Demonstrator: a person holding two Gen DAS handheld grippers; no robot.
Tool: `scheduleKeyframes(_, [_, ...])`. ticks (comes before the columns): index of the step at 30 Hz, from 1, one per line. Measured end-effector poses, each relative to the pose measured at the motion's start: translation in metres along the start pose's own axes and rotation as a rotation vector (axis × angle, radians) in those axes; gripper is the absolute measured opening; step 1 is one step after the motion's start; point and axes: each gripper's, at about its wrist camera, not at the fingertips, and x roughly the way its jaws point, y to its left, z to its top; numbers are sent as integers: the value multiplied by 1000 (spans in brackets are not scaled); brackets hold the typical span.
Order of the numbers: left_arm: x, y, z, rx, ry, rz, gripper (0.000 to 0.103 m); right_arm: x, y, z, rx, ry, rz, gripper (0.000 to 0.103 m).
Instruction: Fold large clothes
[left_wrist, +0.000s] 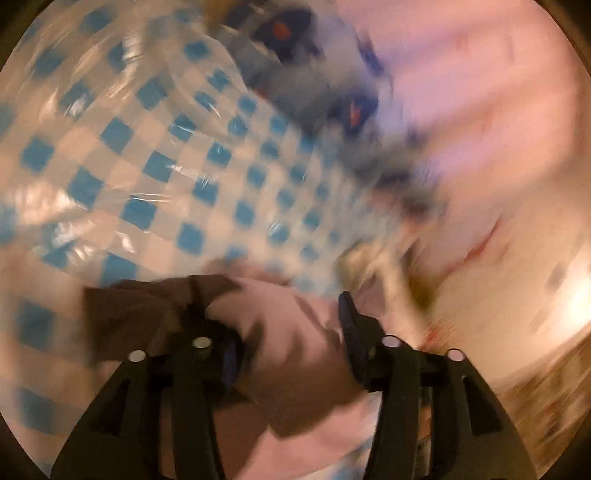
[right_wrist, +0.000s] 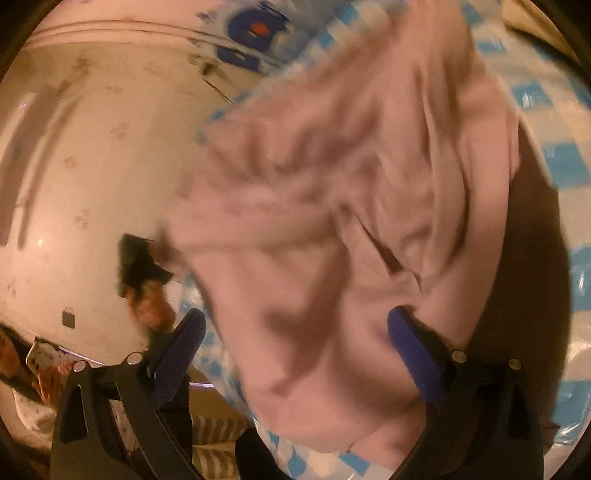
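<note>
1. Pink garment (right_wrist: 332, 221) lies rumpled on the checked surface (left_wrist: 110, 147), everything blurred.
2. Left gripper (left_wrist: 288, 332) is released, cloth loose between its jaws.
3. Right gripper (right_wrist: 295, 332) gapes wide above the garment, grasping nothing.
4. Best now: smooth it flat, then pinch both corners evenly.

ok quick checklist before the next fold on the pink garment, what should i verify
1. Right gripper free of cloth: ok, jaws stand wide with the pink garment lying below them, pads not pressing on it.
2. Left gripper let go: cannot tell, jaws are apart with cloth between them, view blurred.
3. Garment lying flat: not ok, it is bunched and wrinkled.
4. Garment fully on the checked tablecloth: cannot tell, its edges run out of view.
5. Dark blue items at the far end clear of the garment: cannot tell, too blurred.
</note>
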Motion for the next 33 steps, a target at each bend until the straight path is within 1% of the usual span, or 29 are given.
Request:
scheduleKeyframes(1, [-7,3,1,-11,-31,7,60,3,-5,1,18,-6,9,95])
scheduleKeyframes(2, [-20,6,2,-7,-106,31,62,4,-9,3,32,-21,18,95])
scheduleKeyframes(4, [-45,14,4,-38,-234,57,86,3,-17,9,57,-65,41,95])
scheduleKeyframes(5, [-54,18,5,-66,-277,104,87,3,-22,14,79,-83,67,95])
scheduleKeyframes(6, [-63,21,6,-68,-308,164,87,3,-24,18,92,-97,77,95])
scheduleKeyframes(8, [-64,15,1,1,-306,205,87,6,-31,31,116,-137,91,95])
scheduleKeyframes(9, [-61,6,-8,77,-290,247,87,3,-32,35,127,-154,98,95])
scheduleKeyframes(11, [-49,-10,-27,214,-261,283,87,3,-34,49,132,-200,109,95])
scheduleKeyframes(12, [-45,-14,-34,261,-247,289,87,3,-33,56,132,-220,114,95])
scheduleKeyframes(13, [-35,-24,-49,329,-226,285,87,4,-31,63,126,-243,125,95])
scheduleKeyframes(15, [-12,-40,-72,420,-200,258,87,4,-28,75,107,-292,99,95])
scheduleKeyframes(17, [9,-54,-94,489,-159,200,87,-1,-17,80,80,-320,107,95])
scheduleKeyframes(18, [22,-61,-104,529,-136,186,87,-3,-10,79,57,-318,100,95])
scheduleKeyframes(19, [39,-71,-116,589,-118,188,87,-3,-3,75,24,-306,92,95])
scheduleKeyframes(21, [72,-81,-134,672,-51,205,87,-2,7,62,-32,-264,71,95])
scheduleKeyframes(22, [82,-83,-140,697,-41,228,87,0,12,51,-67,-237,46,95])
scheduleKeyframes(23, [96,-84,-146,735,-33,272,87,1,14,42,-102,-216,13,95])
scheduleKeyframes(24, [112,-82,-151,788,-32,340,87,2,16,32,-152,-221,-75,95])
scheduleKeyframes(26, [135,-75,-154,823,-21,436,87,0,14,22,-213,-244,-194,95])
scheduleKeyframes(27, [145,-67,-150,815,-14,469,87,3,10,25,-228,-265,-264,95])
scheduleKeyframes(28, [151,-62,-146,804,-12,493,87,7,3,32,-228,-285,-311,95])
scheduleKeyframes(30, [163,-43,-129,758,-16,560,87,19,-9,48,-212,-303,-354,95])
scheduleKeyframes(31, [166,-37,-120,727,-19,574,87,25,-14,57,-207,-314,-382,95])
scheduleKeyframes(32, [169,-30,-111,695,-32,597,87,31,-16,66,-210,-328,-417,95])
scheduleKeyframes(33, [173,-22,-100,674,-46,623,87,41,-17,78,-220,-346,-477,95])
